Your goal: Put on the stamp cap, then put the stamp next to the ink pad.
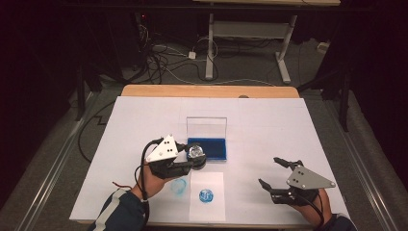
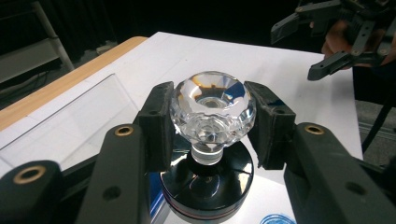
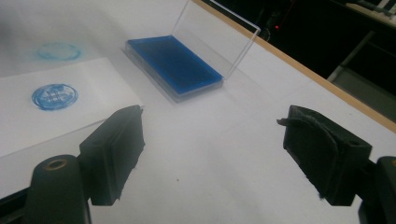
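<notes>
A stamp with a faceted clear crystal knob (image 2: 212, 109) and a round black base (image 2: 208, 186) sits upright between my left gripper's pads (image 2: 159, 123), which press on the knob from both sides. From above, the stamp (image 1: 196, 153) and my left gripper (image 1: 195, 158) are just in front of the open blue ink pad (image 1: 208, 147). Whether the base touches the table I cannot tell. A white sheet (image 1: 214, 211) bears a round blue print (image 1: 206, 195). My right gripper (image 1: 268, 171) stands open over bare table at the right, nothing between its jaws (image 3: 212, 149).
The ink pad (image 3: 173, 63) has a clear lid (image 1: 207, 126) standing up behind it. A faint blue ring (image 1: 179, 186) marks the white table cover left of the sheet. The wooden table edge (image 1: 207, 90) runs along the back; cables lie on the floor beyond.
</notes>
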Motion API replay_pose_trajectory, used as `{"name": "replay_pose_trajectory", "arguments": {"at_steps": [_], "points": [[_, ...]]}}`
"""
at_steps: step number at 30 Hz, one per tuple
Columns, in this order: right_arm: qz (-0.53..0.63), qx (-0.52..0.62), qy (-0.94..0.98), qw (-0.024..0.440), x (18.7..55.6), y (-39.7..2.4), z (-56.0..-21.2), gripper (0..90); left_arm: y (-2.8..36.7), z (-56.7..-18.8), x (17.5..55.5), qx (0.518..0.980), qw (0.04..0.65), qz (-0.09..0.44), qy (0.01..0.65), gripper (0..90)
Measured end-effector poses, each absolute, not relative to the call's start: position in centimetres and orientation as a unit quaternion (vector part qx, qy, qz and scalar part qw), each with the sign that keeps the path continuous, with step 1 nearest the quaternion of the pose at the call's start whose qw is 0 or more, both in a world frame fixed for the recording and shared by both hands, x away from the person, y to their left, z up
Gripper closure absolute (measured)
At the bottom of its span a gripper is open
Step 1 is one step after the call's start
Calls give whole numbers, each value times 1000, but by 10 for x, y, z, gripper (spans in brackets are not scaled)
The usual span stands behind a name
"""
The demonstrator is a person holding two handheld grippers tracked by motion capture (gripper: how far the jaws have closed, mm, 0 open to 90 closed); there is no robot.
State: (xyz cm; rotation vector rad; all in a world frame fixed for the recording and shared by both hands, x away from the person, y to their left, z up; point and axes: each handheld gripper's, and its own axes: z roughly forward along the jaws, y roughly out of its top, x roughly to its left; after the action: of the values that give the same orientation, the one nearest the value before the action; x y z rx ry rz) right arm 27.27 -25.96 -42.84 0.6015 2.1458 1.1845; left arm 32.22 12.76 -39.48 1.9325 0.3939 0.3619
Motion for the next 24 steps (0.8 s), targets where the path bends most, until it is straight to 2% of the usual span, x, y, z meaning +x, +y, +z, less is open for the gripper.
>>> {"name": "replay_pose_trajectory", "arguments": {"at_steps": [13, 24], "points": [[446, 239, 807, 304, 267, -273, -431, 207, 144, -389, 331, 804, 539, 168, 188, 539], [442, 238, 812, 298, 270, -272, -434, 210, 149, -383, 341, 815, 520, 176, 184, 539]]}}
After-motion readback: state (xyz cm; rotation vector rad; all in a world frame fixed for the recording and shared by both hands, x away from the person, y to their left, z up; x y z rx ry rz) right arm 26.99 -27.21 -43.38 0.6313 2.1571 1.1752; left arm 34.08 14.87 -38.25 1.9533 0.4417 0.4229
